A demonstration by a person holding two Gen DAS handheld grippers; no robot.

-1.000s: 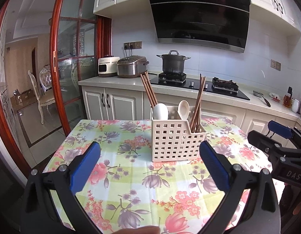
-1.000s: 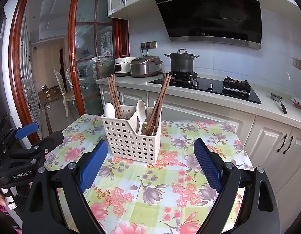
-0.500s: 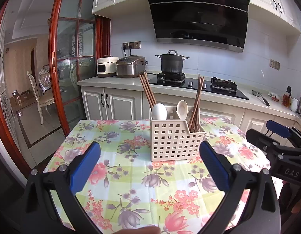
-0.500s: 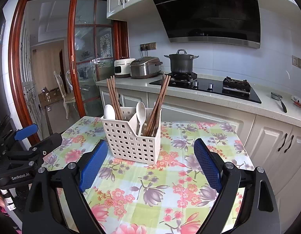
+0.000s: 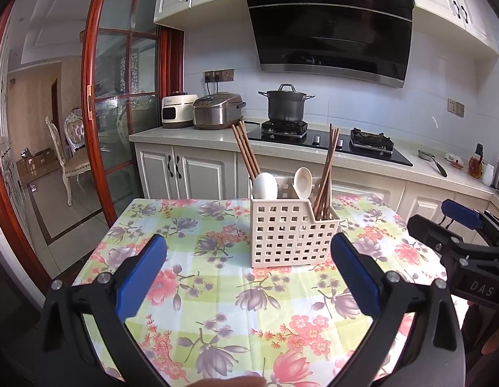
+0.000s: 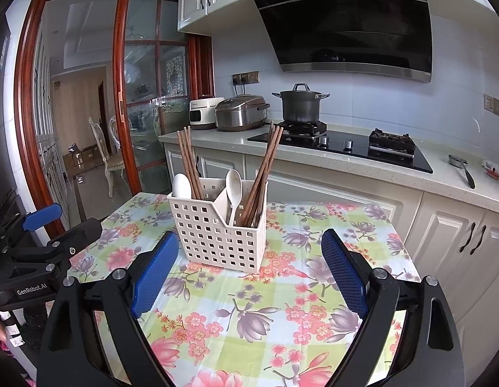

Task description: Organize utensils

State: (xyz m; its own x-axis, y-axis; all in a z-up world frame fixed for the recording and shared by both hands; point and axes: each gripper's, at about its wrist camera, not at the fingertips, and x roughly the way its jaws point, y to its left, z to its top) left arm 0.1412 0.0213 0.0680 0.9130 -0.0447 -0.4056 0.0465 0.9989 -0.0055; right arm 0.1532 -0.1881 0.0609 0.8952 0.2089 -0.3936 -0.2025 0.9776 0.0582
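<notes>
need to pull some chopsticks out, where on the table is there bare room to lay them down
Bare cloth lies between the basket and the right gripper, and along the table toward the cabinets. In the left view, cloth left of the basket is free too. The basket itself is crowded: chopsticks and spoons.

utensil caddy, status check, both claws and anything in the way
Left claw open, empty. Right claw open, empty. Utensil caddy upright on table, untouched. Nothing between.

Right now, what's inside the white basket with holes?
The basket holds two bunches of brown chopsticks and two white spoons. Their lower ends are hidden by its walls.
</notes>
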